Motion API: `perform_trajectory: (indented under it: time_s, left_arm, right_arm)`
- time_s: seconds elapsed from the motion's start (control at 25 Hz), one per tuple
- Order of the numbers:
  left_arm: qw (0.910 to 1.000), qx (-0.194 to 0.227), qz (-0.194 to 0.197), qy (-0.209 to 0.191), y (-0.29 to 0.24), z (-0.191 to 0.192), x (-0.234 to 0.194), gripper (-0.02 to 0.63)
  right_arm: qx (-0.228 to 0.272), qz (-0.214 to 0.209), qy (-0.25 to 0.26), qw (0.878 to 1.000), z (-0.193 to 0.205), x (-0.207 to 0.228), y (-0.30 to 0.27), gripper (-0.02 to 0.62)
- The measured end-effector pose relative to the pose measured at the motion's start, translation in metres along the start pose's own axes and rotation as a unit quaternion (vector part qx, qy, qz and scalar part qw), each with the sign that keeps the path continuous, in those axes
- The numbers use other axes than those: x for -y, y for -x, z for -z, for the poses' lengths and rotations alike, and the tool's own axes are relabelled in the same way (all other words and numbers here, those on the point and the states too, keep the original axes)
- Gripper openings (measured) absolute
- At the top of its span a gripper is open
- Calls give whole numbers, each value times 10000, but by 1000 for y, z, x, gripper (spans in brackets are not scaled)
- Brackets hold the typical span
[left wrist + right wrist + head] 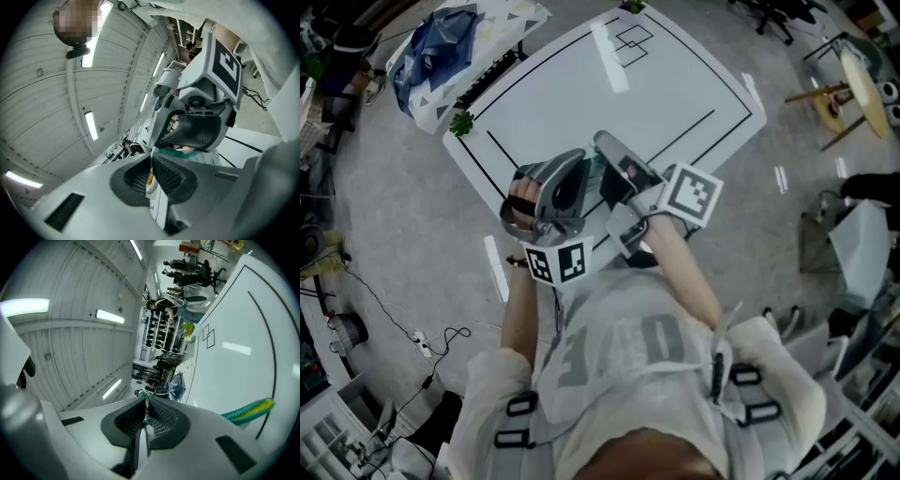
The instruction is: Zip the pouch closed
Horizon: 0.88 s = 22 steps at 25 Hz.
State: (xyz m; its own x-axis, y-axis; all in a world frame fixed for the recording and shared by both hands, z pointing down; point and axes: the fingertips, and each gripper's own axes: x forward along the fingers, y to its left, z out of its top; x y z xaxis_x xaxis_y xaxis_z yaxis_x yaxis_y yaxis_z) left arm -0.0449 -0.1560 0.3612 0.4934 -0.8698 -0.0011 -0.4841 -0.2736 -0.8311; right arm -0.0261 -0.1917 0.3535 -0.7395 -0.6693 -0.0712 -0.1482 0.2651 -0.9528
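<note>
Over the near edge of the white table (pixel 675 84) my two grippers meet tip to tip. Between them a little teal of the pouch (pixel 595 172) shows; most of it is hidden. In the left gripper view my left gripper (pixel 151 171) is shut on a thin white and orange edge of the pouch (pixel 149 180). Just beyond it is the right gripper (pixel 197 129) with the pouch's green edge (pixel 174 151) under its pad. In the right gripper view my right gripper (pixel 144 420) is shut on a small green and white piece (pixel 146 415), seemingly the zip's pull. A green and yellow band (pixel 248 411) trails to the right.
Black lines mark out the table top (pixel 243 319). A blue bag (pixel 441 47) on patterned cloth lies beyond the table's far left corner, with a small green plant (pixel 461 122) beside it. Cables (pixel 422 342) run over the floor at the left, and furniture (pixel 853 89) stands at the right.
</note>
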Motion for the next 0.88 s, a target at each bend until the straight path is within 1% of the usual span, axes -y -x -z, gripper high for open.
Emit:
perform_trajectory:
  time_s: [0.2, 0.48, 0.72, 0.8, 0.88]
  left_arm:
    - [10000, -14, 4, -3, 0, 1, 1, 18]
    - [9999, -85, 29, 110, 3, 2, 5, 17]
    - [9995, -176, 144, 220, 3, 5, 10, 17]
    - [9992, -184, 126, 338, 2, 6, 8, 17]
    - [9983, -157, 124, 548, 2, 5, 6, 17]
  right_arm:
    - [9, 25, 84, 10000, 0, 1, -1, 17]
    - [-6, 119, 224, 9997, 4, 2, 0, 12]
    - [-18, 346, 508, 9981, 6, 11, 3, 9]
    - [-38, 450, 670, 9967, 5, 13, 4, 8]
    - [-38, 456, 753, 9961, 3, 12, 5, 8]
